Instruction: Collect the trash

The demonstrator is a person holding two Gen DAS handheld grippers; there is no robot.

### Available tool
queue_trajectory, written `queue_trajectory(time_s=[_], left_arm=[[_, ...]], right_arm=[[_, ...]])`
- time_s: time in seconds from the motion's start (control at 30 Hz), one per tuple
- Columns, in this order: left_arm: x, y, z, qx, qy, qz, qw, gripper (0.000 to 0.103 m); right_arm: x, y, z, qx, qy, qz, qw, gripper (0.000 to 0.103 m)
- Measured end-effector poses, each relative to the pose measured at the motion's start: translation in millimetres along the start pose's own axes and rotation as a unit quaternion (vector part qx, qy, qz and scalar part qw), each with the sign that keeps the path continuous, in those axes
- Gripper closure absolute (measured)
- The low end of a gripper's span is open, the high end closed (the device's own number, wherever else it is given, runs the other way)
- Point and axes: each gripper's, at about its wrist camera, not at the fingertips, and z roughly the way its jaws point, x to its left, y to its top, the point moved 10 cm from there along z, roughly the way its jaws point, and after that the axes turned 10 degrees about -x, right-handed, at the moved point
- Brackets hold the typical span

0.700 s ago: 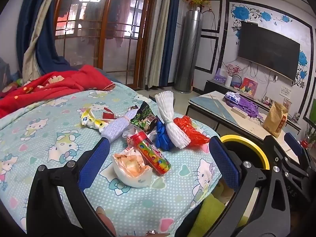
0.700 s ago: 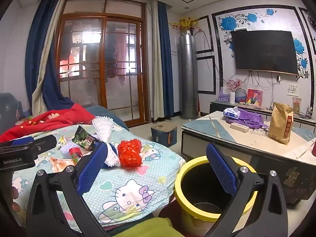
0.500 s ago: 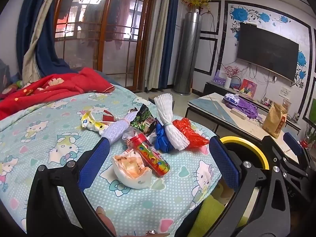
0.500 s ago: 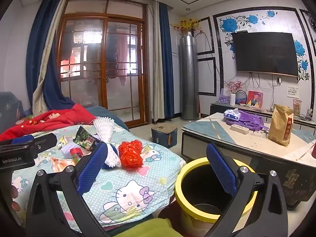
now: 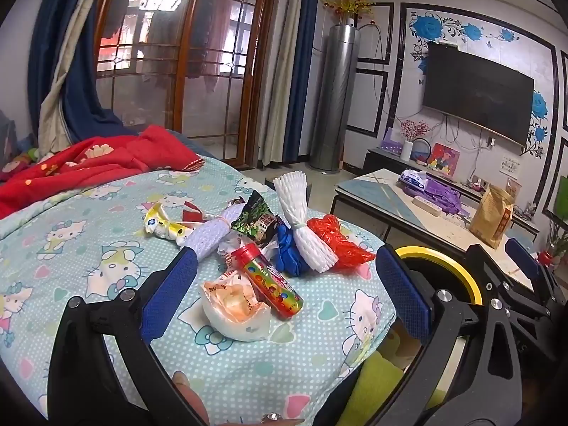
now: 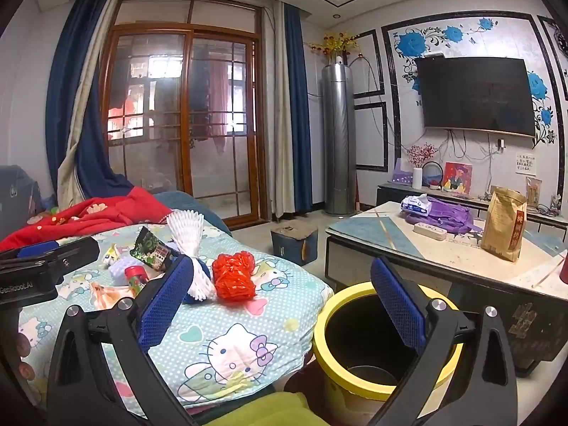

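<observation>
on the bed cover point(image 5: 106, 234) we list a trash heap: candy tube point(image 5: 271, 281), white wrapper point(image 5: 236, 307), white foam net point(image 5: 301, 227), red bag point(image 5: 339, 239). our left gripper point(image 5: 284, 289) and right gripper point(image 6: 280, 305) both gape wide, holding nothing. yellow-rimmed bin point(image 6: 355, 383) stands just beside the bed.

Left black two-finger gripper with blue ribbed pads point(image 5: 285, 293) held with jaws spread wide, nothing between the pads, tilted moderately downward. Left pad point(image 5: 169, 296) and right pad point(image 5: 403, 289) well apart. Fingertip of the holding hand point(image 5: 188, 396) visible at the bottom edge, beneath the jaws. Right black two-finger gripper with blue mesh-textured pads point(image 6: 280, 303) likewise spread wide and empty, pointing only slightly below level. Seen from the right wrist: the left gripper's black body at the far left edge, fingertips point(image 6: 21, 346) wrapped around it.
</observation>
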Motion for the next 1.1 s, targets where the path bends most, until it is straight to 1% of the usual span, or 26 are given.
queue_trajectory(time_s=[1.1], left_arm=[[-2.1,0.3,-1.0,-0.003,-0.003,0.002,1.0000,0.011]], right_arm=[[-6.6,-8.8,2.8,0.005,-0.007,0.004,1.000,0.006]])
